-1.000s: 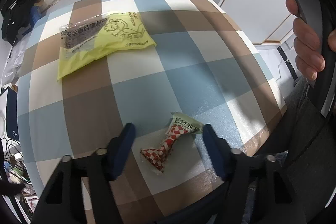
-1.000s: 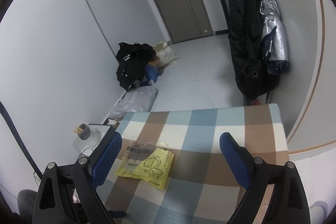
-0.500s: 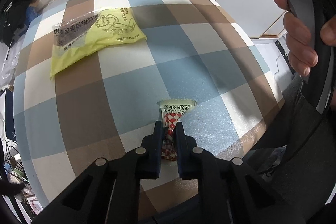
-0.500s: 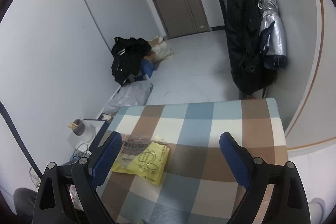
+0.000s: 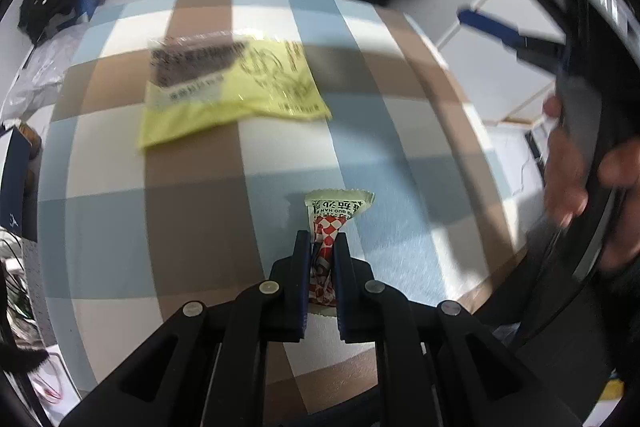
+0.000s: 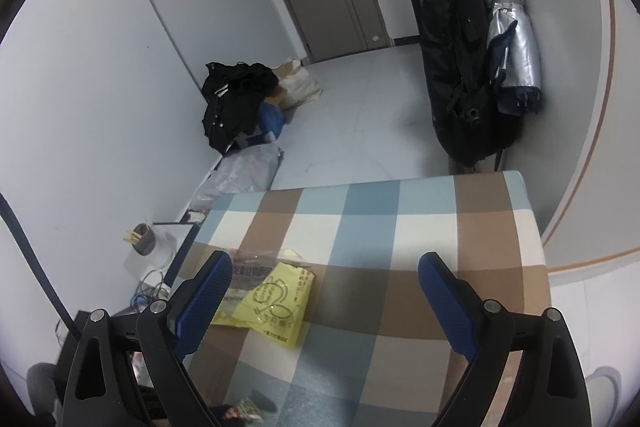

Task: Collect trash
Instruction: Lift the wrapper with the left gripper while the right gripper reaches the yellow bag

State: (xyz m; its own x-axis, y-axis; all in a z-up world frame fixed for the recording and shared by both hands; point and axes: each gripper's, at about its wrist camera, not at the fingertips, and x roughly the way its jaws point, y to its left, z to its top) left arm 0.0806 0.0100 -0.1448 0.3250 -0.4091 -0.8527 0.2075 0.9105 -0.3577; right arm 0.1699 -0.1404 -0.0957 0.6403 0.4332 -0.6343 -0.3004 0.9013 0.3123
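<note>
A small red-and-white checked wrapper with a pale green end is pinched between the blue pads of my left gripper, which is shut on it just above the checked tablecloth. Its free end sticks out ahead of the fingertips. A flat yellow plastic bag with print lies further back on the cloth, and it also shows in the right wrist view as the yellow bag. My right gripper hangs open over the table with nothing between its fingers, near that bag.
In the left wrist view a hand holds the right gripper at the right edge. Beyond the table lie black clothes and bags on the floor. A black coat and a folded umbrella hang by the wall.
My left gripper's jaws went from wide apart to shut on the checked wrapper, which now points along the fingers. The right gripper has hardly shifted.
</note>
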